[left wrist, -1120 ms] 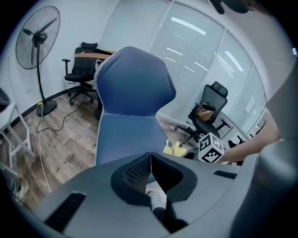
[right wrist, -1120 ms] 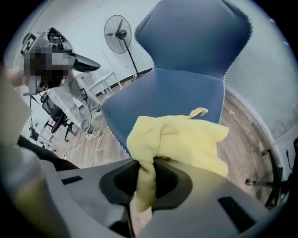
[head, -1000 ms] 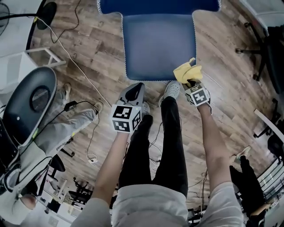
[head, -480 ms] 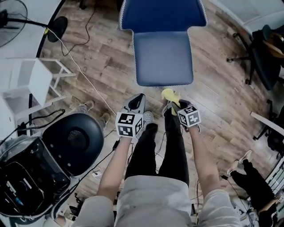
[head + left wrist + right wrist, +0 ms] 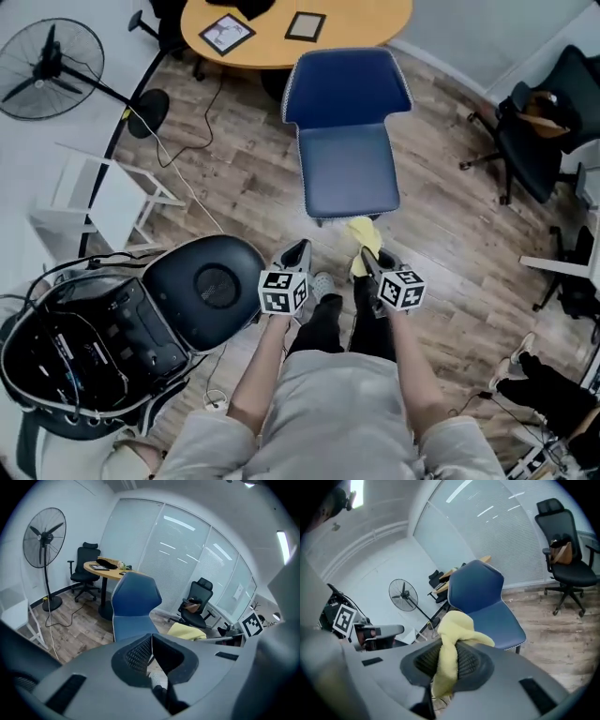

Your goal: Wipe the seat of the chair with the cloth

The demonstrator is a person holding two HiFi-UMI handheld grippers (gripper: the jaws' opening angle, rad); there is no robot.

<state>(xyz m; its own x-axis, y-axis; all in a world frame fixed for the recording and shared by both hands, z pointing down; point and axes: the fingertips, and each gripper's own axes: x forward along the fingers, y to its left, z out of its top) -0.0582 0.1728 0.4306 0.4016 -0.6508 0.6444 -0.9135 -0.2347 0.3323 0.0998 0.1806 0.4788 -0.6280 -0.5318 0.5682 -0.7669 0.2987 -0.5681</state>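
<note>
Blue padded chair [image 5: 347, 169]. Short of its front edge: right gripper [image 5: 368, 260] clamping crumpled yellow cloth [image 5: 364, 234]; left gripper [image 5: 299, 249], jaws together, empty.

Head view: high above, facing steeply down, the chair [image 5: 349, 141] ahead.
Left gripper view: low and level, facing the chair's front from near.
Right gripper view: low, looking past the cloth [image 5: 452, 623] toward the chair.
Shared: chair, fan [image 5: 49, 58], round table [image 5: 375, 14].
</note>
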